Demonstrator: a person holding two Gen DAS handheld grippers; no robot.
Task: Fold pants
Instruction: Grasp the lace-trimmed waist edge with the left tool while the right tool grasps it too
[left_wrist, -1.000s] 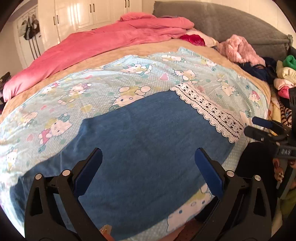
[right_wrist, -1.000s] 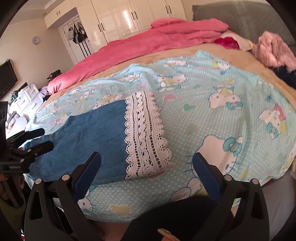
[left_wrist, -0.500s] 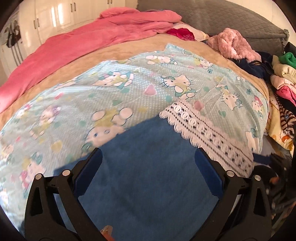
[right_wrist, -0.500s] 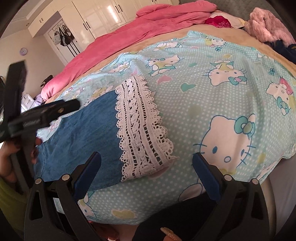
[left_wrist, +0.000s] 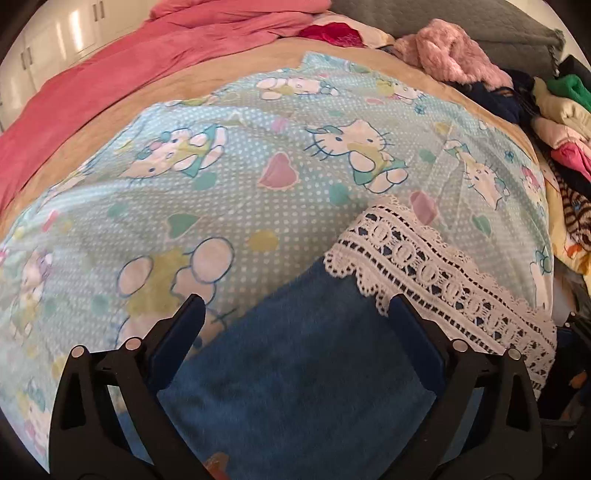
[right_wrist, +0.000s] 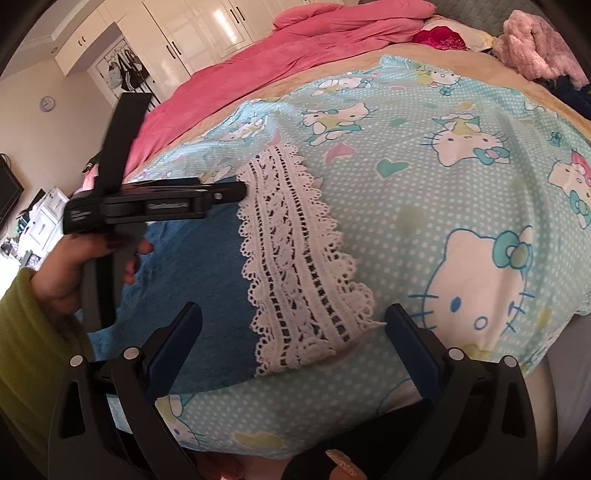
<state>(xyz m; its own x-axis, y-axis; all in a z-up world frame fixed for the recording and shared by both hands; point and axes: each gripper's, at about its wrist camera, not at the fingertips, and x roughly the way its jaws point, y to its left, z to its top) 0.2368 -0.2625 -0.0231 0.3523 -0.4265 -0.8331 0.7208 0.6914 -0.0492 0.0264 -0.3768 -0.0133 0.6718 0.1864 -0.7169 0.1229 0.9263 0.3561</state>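
Both claws are black plastic with blue pads (left_wrist: 413, 332) and silver rivets; the person's sleeve (right_wrist: 26, 332) is ribbed olive-green.

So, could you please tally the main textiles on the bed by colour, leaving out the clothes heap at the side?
Blue: 1, the lace-trimmed pants
Patterned light blue: 1, the cartoon sheet
Pink: 2, the duvet and the fluffy garment
Total: 4

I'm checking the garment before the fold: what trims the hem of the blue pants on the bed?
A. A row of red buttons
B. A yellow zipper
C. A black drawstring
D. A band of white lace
D: a wide white lace band runs along the end of the blue pants, plain in both wrist views, and no buttons, zipper or drawstring show there.
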